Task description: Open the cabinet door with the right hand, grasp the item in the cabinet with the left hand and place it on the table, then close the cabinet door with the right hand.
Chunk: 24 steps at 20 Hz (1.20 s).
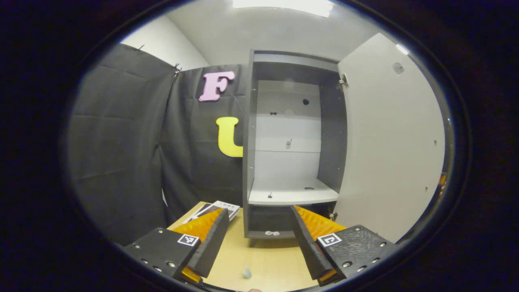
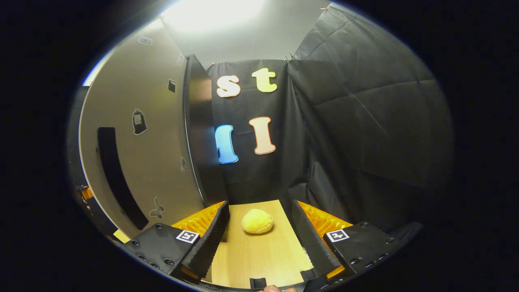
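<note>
In the left gripper view, the left gripper (image 1: 257,239) is hovering low over the wooden table (image 1: 267,259) with its two fingers spread wide apart and nothing between them. A small pale object (image 1: 247,273), too small to identify, is lying on the table between the fingers, clear of both. Just beyond the fingertips the cabinet (image 1: 290,142) is standing on the table with its door (image 1: 389,142) swung fully open to the right. The white shelf (image 1: 292,196) inside is bare apart from a few small fittings. A booklet (image 1: 219,209) is lying on the table just left of the cabinet's base.

In the right gripper view, the right gripper (image 2: 259,239) is also holding its fingers wide apart, gripping nothing, over the table (image 2: 259,255). A round yellow item (image 2: 257,221) is sitting on the table beyond the fingertips, between the two fingers' lines but touching neither. To the left, the outer face of the open cabinet door (image 2: 138,142) is standing close by, with a long dark handle slot (image 2: 117,178) and some small stickers on it.
</note>
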Each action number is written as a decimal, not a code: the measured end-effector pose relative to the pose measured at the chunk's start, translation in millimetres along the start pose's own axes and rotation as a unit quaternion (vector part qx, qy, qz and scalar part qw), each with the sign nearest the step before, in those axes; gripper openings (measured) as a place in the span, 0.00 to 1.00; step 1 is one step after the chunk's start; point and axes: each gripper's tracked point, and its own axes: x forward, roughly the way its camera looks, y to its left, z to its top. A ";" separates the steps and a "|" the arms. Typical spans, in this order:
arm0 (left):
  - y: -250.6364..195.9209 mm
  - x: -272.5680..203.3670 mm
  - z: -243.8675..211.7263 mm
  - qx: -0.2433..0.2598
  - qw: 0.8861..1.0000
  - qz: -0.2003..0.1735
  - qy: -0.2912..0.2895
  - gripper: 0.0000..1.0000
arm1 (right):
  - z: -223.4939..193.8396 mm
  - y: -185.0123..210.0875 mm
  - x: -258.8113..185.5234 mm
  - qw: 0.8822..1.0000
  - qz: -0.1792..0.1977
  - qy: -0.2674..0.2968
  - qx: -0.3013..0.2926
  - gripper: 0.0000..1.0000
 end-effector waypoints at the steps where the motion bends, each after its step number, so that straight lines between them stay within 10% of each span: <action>1: 6.7 5.8 0.7 -0.007 1.000 -0.008 0.012 0.89 | 3.7 6.1 -5.8 1.000 -0.005 -0.006 0.001 0.98; 12: 94.6 45.5 2.7 -0.050 0.997 -0.050 0.011 0.89 | 16.9 70.7 -37.1 0.997 -0.034 -0.031 0.066 0.92; 24: 140.5 66.2 -10.8 -0.019 0.997 -0.067 0.014 0.91 | 24.8 104.5 -44.3 0.997 -0.063 -0.033 -0.010 0.97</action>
